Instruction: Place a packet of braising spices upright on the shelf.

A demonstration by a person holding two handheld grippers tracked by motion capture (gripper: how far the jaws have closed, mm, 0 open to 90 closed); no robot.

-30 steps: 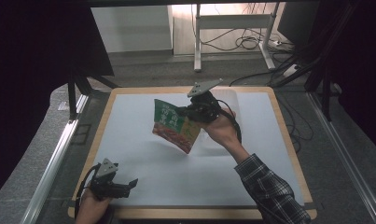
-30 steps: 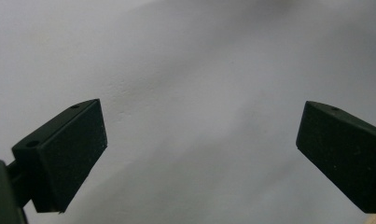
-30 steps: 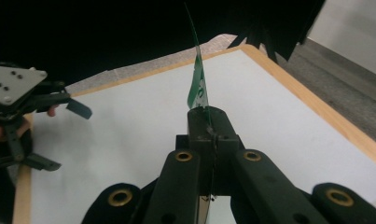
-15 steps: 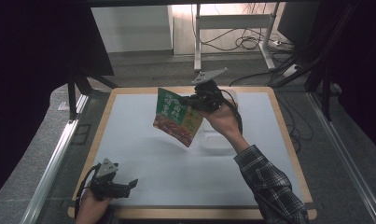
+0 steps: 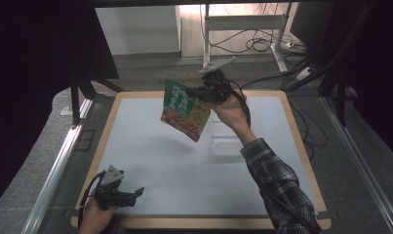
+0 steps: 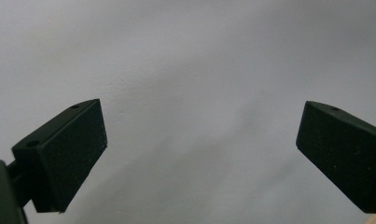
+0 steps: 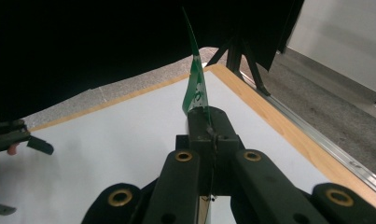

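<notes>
One packet (image 5: 185, 110) clamped in right gripper (image 5: 200, 92), hanging above table (image 5: 150, 146); left gripper (image 5: 133, 194) resting at table's near edge, spread apart.

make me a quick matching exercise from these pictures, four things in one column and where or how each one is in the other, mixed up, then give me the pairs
Things:
1. green packet
2. left gripper
3. right gripper
4. white table top

States:
A. jaws open, nothing between them
B. framed by a wooden rim
C. held up in the air, tilted
D. jaws shut on a packet's edge

Pairs: 1-C, 2-A, 3-D, 4-B
</notes>
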